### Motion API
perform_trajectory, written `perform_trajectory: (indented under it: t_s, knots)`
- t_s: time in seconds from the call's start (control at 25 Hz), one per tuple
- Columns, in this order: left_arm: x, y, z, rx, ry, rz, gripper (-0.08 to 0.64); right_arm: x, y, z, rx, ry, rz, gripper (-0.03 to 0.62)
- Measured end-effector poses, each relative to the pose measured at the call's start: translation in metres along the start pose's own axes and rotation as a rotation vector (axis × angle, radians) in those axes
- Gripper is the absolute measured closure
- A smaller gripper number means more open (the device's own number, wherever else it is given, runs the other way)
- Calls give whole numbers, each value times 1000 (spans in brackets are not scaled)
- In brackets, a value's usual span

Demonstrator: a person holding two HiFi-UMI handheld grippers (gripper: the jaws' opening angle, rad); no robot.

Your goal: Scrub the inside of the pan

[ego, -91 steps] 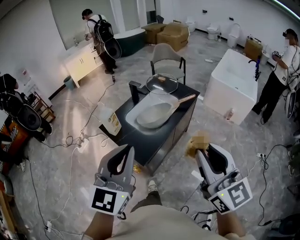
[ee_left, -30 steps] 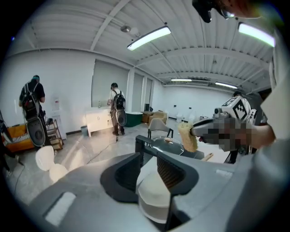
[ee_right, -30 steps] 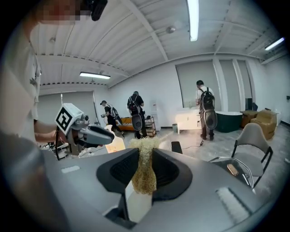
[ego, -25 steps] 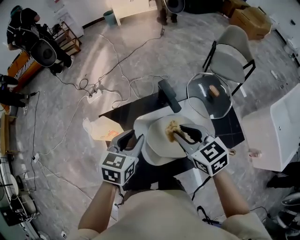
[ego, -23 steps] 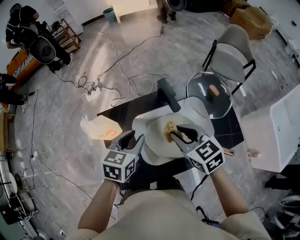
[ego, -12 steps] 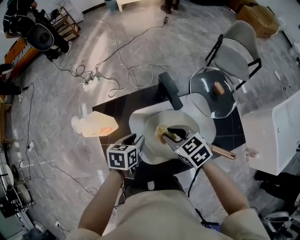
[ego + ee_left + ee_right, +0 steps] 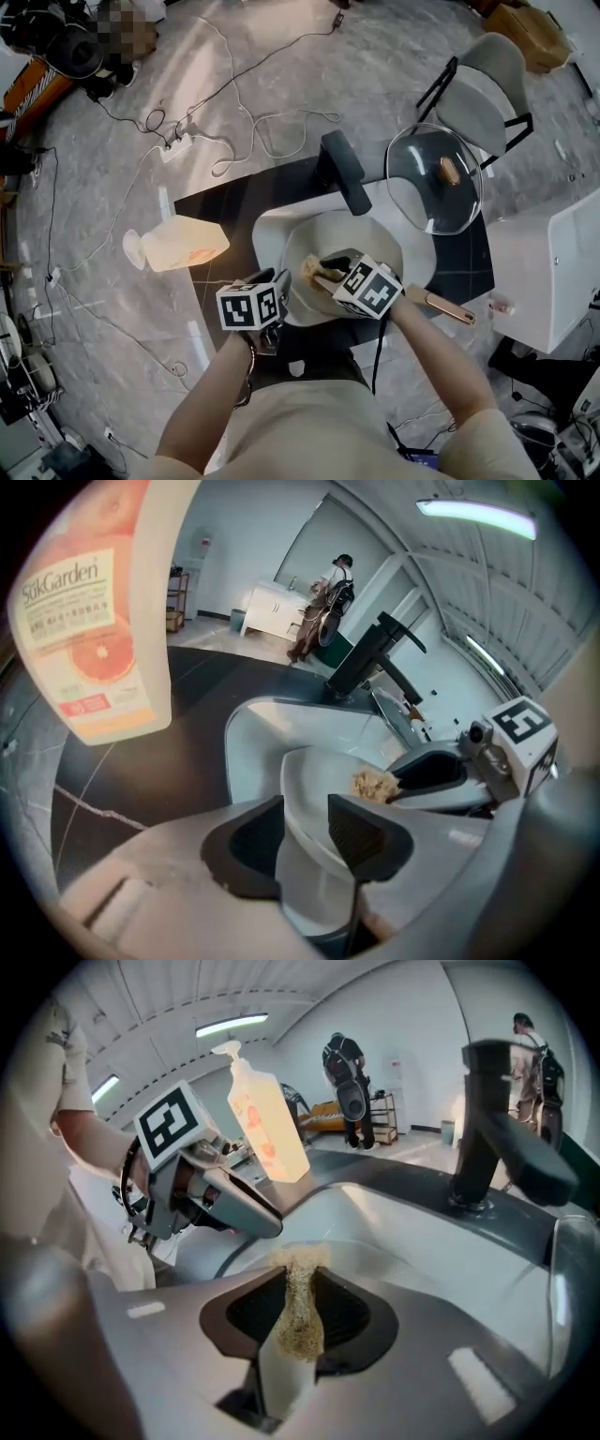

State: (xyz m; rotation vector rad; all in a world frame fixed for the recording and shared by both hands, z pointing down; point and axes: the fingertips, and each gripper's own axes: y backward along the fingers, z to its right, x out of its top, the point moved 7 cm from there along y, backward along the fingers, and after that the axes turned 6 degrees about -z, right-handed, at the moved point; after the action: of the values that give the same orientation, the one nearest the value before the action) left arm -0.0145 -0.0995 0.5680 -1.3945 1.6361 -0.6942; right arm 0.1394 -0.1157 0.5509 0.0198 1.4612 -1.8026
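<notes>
My left tongs [image 7: 305,832] stand at the near edge of the pan [image 7: 366,246]. Their jaws are wide apart and straddle the pan's rim, one pad outside the wall and one inside, and I see no squeeze on it. My right tongs [image 7: 298,1314] reach over the near rim into the pan. Their jaws are clamped on a tan scrub sponge [image 7: 300,1283], which sticks out past the tips, its frayed end over the pan's pale inner wall near the left tongs. From above, both marker cubes sit at the near side of the pan, with the sponge [image 7: 310,270] between them.

The pan itself lies in a white sink [image 7: 270,225] set into a dark counter [image 7: 220,208]. Its handle [image 7: 441,307] points out over the sink's near right edge.

Left of the pan, on the counter's edge, stands an orange-labelled soap bottle [image 7: 178,250]. Just beyond the pan rises a black tap [image 7: 344,171]. Beyond the pan to the right, a glass lid [image 7: 433,178] with a wooden knob rests on the counter. Farther past the lid stands a grey chair [image 7: 487,82].
</notes>
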Motion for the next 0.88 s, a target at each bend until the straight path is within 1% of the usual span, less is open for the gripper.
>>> perform_trajectory:
  t_s: [0.08, 0.16, 0.28, 0.32, 0.48, 0.56, 0.64, 0.76, 0.88]
  knots:
    - [-1, -5, 1, -14, 26, -13, 419, -5, -14, 0, 48, 38, -46, 488]
    - [-2, -11, 3, -19, 36, -24, 419, -10, -25, 0, 81, 76, -79, 488]
    - [-3, -16, 0, 3, 50, -38, 419, -12, -37, 0, 118, 105, -100, 488]
    - [-4, -18, -1, 10, 56, -47, 408, -13, -41, -1, 136, 114, -106, 488]
    - [-9, -27, -5, 7, 97, -80, 400, -16, -55, -5, 228, 172, -139, 489]
    - [-9, -31, -4, 10, 82, -94, 400, -16, -63, -4, 249, 185, -138, 489]
    - [-7, -36, -2, 19, 68, -104, 400, -15, -70, -1, 246, 201, -132, 489]
    - [-6, -39, -1, 28, 80, -100, 400, -12, -82, 8, 191, 261, -110, 489]
    - [-6, -38, -2, 37, 79, -96, 407, -7, -95, 21, 144, 280, -87, 489]
